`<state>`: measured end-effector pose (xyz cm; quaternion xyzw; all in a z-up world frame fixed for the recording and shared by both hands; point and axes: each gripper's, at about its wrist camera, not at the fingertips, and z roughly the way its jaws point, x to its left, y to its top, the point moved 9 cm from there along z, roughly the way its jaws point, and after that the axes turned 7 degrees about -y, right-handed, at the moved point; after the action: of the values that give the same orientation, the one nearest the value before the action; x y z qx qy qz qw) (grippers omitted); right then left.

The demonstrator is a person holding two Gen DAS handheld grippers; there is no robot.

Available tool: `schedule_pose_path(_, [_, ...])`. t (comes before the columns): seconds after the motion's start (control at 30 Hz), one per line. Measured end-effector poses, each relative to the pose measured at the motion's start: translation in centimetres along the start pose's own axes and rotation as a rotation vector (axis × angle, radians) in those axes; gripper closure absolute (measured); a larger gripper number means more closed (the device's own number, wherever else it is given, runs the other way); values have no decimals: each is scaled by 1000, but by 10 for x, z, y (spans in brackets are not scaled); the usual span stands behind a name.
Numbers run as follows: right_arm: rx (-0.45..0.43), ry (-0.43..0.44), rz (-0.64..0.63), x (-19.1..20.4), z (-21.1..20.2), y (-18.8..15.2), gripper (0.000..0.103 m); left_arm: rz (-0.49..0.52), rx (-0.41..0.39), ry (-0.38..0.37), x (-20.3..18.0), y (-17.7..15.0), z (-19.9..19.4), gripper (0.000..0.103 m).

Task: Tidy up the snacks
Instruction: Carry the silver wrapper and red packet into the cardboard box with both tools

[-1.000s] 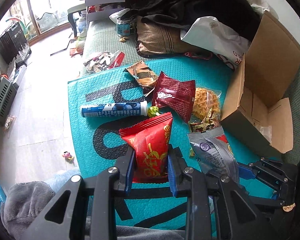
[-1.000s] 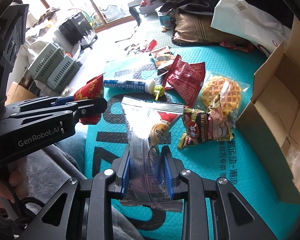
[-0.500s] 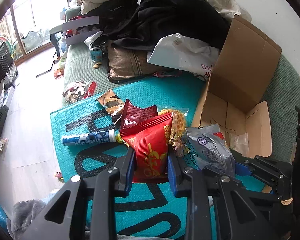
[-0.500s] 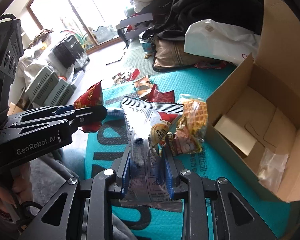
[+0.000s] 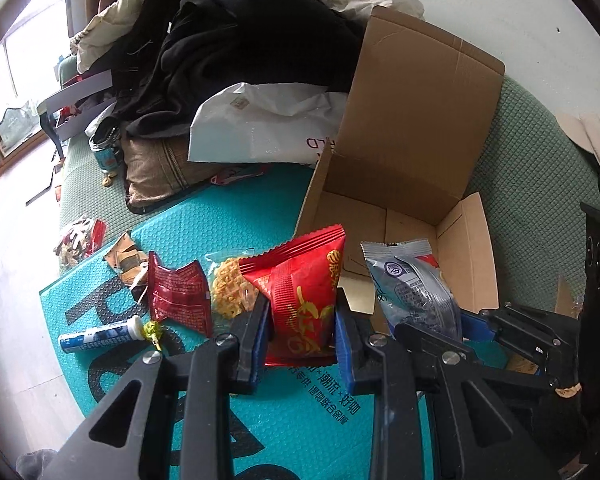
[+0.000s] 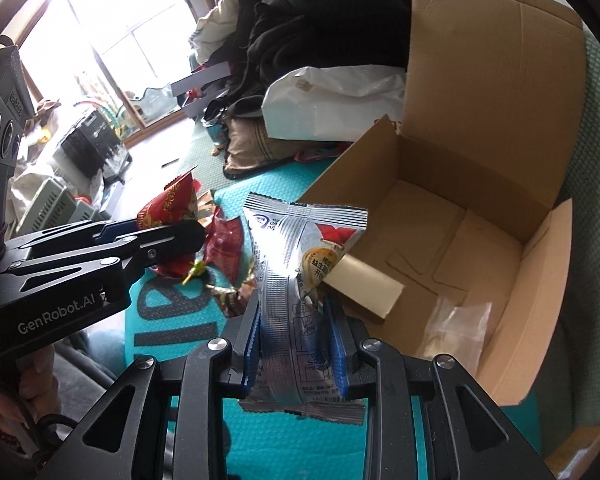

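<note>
We hold a bright red crinkled snack packet with gold print (image 5: pixel 304 296) clamped upright between the blue pads of our left gripper (image 5: pixel 302 336), its jaws closed tight on the lower half. Our right gripper (image 6: pixel 294 344) is likewise closed on a silver foil snack pouch with a red-and-yellow label (image 6: pixel 296 264), which stands up above the pads. Both packets hang in the air just beside the near edge of the open brown cardboard box (image 6: pixel 480 200).

Compared with a second ago, both grippers have swung from over the middle of the teal bubble-textured mat (image 5: pixel 236 216) toward the box, which now fills much more of each view; the grips are unchanged.

Inside the box we see a loose clear plastic bag (image 6: pixel 448 332) in the near corner and a folded cardboard flap (image 6: pixel 364 284). On the mat lie a dark red packet (image 5: pixel 178 298), a waffle snack in clear wrap (image 5: pixel 230 292) and a blue-and-white tube (image 5: pixel 100 334).
</note>
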<state>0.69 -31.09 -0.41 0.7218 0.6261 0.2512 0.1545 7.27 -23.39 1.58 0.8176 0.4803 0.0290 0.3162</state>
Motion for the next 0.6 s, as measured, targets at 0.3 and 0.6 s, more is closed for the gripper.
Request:
schedule_pose_path(0.3, [-22,-79,67,-58,0,11,75,76,9,-32,-43,24,38,75])
schedule_pose_path(0.6, [-27,-170,118,-106,12,27,75,176,25,-26,-74,46,79,75])
